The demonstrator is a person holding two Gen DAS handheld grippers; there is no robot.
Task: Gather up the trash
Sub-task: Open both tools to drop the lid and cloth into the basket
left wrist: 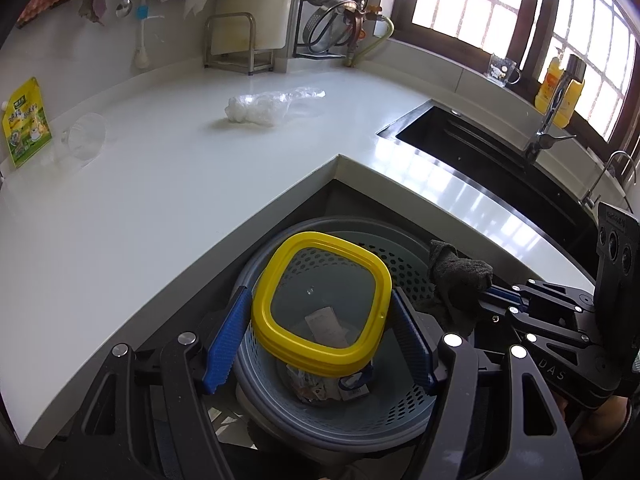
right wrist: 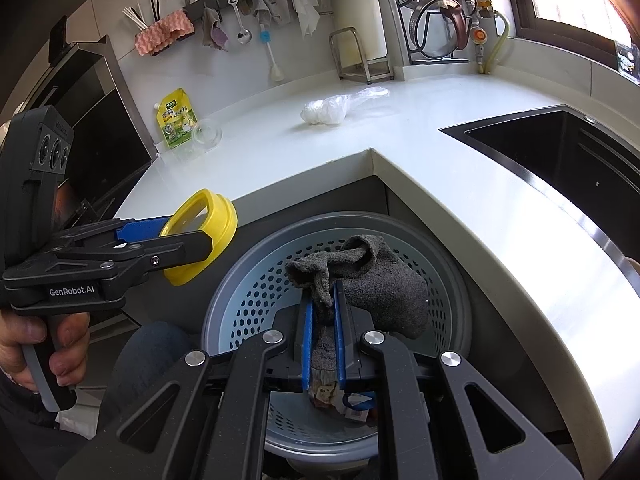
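My left gripper [left wrist: 320, 308] is shut on a yellow-rimmed clear lid [left wrist: 280, 280] and holds it over the grey perforated trash basket [left wrist: 404, 268] that stands below the counter corner. The lid also shows in the right wrist view [right wrist: 220, 216], beside the basket [right wrist: 256, 280]. My right gripper [right wrist: 323, 292] is shut on a dark grey sock [right wrist: 384, 280] and holds it above the basket; the sock also shows in the left wrist view [left wrist: 460, 276]. Paper scraps [left wrist: 324, 324] lie in the basket's bottom. A crumpled clear plastic bag [left wrist: 268, 106] lies on the counter.
The white counter [left wrist: 160, 184] carries a green-yellow pouch [left wrist: 26, 120] and a clear glass bowl [left wrist: 86, 136] at the left. A black sink [left wrist: 492, 152] with a tap lies at the right. A rack and hanging utensils line the back wall.
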